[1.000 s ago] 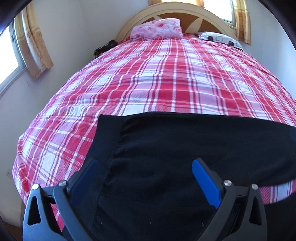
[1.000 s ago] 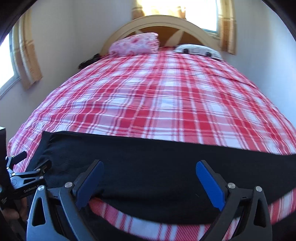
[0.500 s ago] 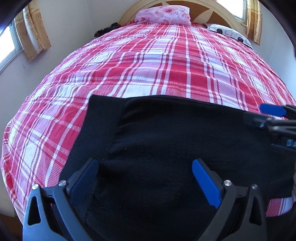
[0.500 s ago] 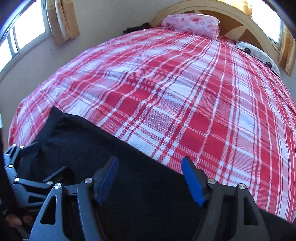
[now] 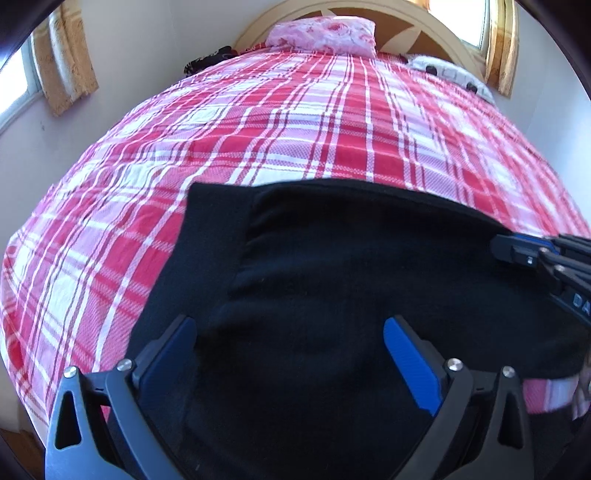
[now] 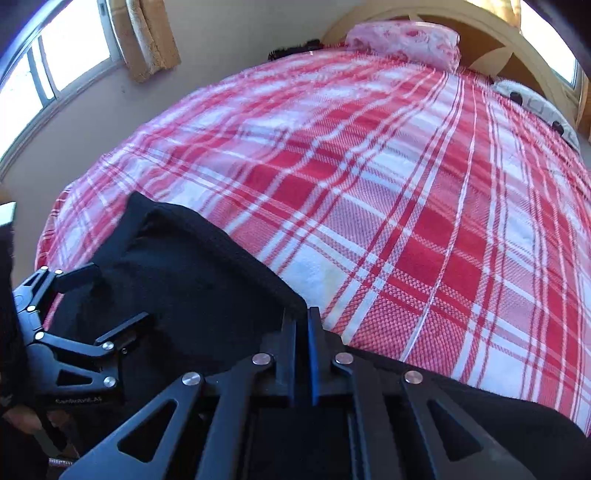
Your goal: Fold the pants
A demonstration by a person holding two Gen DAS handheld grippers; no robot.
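1. Left wrist view: black pants point(image 5: 351, 295) lie across the near end of the bed point(image 5: 295, 129), over its red plaid cover. Waistband end sits to the left, with a flat dark band along that edge.
2. Left claw point(image 5: 290, 354) stands wide open, its blue pads apart with nothing pressed between them. It hangs just above the cloth near the waistband end. Contact cannot be told.
3. Right claw point(image 6: 301, 332) has its fingers brought together on the far edge of the pants; a thin fold of black cloth looks pinched there. In the left view it enters from the right edge, on the same far hem.
4. Reading of the layout: the garment is spread flat crosswise, probably so both claws can reach one long edge. The right claw has taken its hold; the left one is poised to bite further along.
5. Judgement: the fold is only starting. Next the left claw likely needs to close on the edge near the waistband.
6. Pink pillow point(image 5: 321, 31) lies at the headboard, well apart from the work.
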